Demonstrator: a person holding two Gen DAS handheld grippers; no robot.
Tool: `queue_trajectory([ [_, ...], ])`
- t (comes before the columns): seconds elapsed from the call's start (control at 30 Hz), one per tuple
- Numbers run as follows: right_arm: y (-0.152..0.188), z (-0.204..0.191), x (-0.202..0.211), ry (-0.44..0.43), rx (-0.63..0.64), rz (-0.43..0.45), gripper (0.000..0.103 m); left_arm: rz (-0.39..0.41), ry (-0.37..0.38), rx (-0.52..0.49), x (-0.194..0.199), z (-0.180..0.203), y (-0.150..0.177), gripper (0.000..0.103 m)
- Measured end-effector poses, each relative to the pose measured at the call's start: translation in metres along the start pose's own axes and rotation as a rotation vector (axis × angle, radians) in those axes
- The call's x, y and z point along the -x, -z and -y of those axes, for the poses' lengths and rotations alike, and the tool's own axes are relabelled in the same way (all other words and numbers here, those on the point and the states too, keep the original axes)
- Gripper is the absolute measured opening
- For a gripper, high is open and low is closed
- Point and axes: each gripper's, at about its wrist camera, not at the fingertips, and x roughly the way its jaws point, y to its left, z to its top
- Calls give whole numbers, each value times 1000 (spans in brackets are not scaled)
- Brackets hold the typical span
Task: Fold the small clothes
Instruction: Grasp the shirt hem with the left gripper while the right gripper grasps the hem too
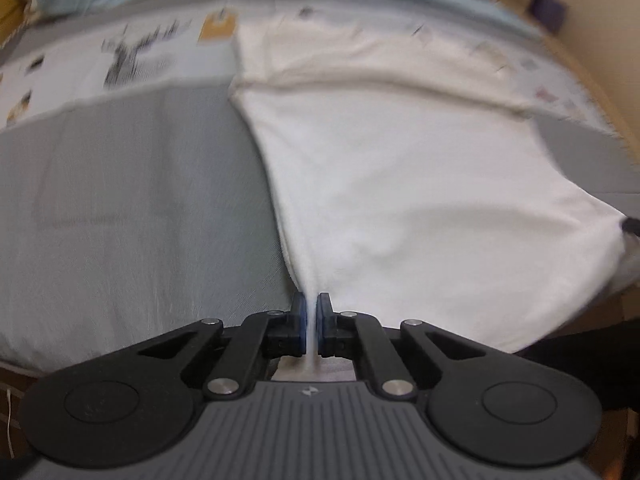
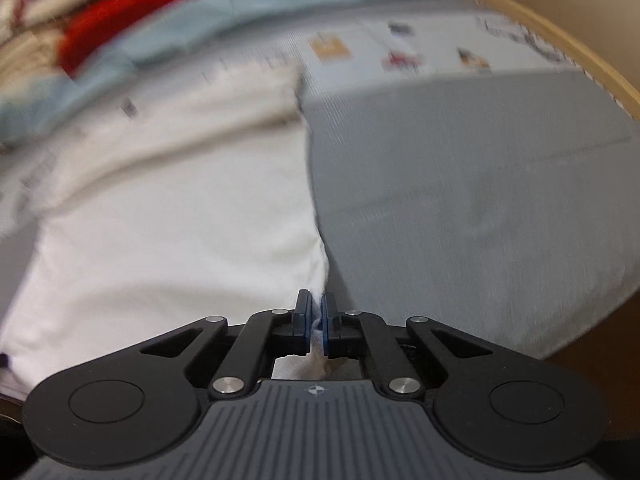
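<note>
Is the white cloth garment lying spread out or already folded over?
Mostly spread: the white cloth garment lies flat on the grey bed sheet, near corners pinched by the left gripper and right gripper.

Printed panel: dark marks and small coloured patches, smeared by blur in both views, unreadable
White garment: right side runs out of the left wrist view; its left part leaves the right wrist view; far folds soft with blur
Dark tip: at the garment's right corner, cut by the picture's edge, cannot tell what it is
Red cloth: in the far pile, blurred, kind unclear
Purple object: small, blurred, unidentifiable
Cloth in each gripper: the pinched edge hidden behind the blue pads
</note>
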Motion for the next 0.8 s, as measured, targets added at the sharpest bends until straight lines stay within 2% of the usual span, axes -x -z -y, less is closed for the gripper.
queue_trajectory([
  [0.13,-12,10,52,-116,-6,98,3,93,76,-50,60,1,5,4],
  [0.23,-14,22,99,-190,-19,150,3,152,87,-95,113,-2,13,3],
  [0.37,-7,43,172,-298,-68,225,3,253,154,-73,187,-13,29,3],
  [0.47,-4,52,209,-342,-69,305,3,302,184,-11,213,-23,26,3],
  [0.53,-10,56,206,-340,-88,313,3,307,183,35,203,-30,12,2],
  [0.6,-23,55,181,-321,-100,293,3,280,155,85,175,-38,-11,2],
  [0.67,-40,52,144,-292,-136,253,3,238,115,126,135,-43,-39,2],
  [0.8,-80,35,51,-183,-104,165,3,141,66,160,48,-56,-90,2],
])
